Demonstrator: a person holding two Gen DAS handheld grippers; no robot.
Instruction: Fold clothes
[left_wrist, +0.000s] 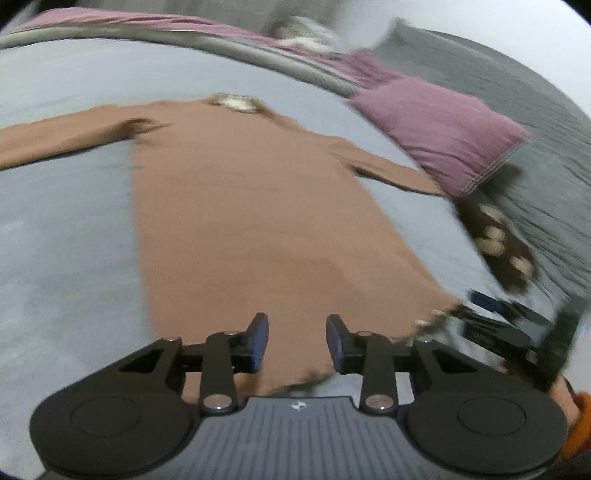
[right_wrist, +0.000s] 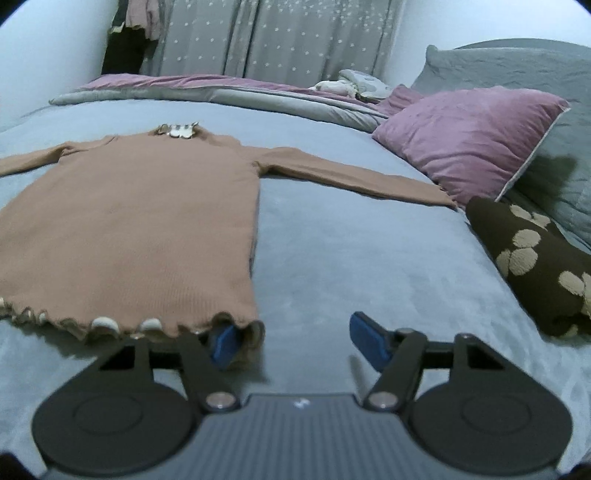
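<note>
On the bed (right_wrist: 332, 258), both grippers (fingers apart, empty) tilt down at the dress (right_wrist: 147, 221) hem.

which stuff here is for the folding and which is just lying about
For the job: brown dress, left gripper, right gripper.

Just lying about: pink pillow, brown flowered cushion, grey pillow, rolled duvet, curtain.

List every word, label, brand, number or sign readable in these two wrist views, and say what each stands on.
No readable text in either view.
Small white emblem on the left hand-held gripper body: a mark, no letters legible.
Same emblem on the right hand-held gripper body: blurred, unreadable.
Brown dress, purple pillow, brown cushion: no print, only a flower pattern on the cushion.
</note>
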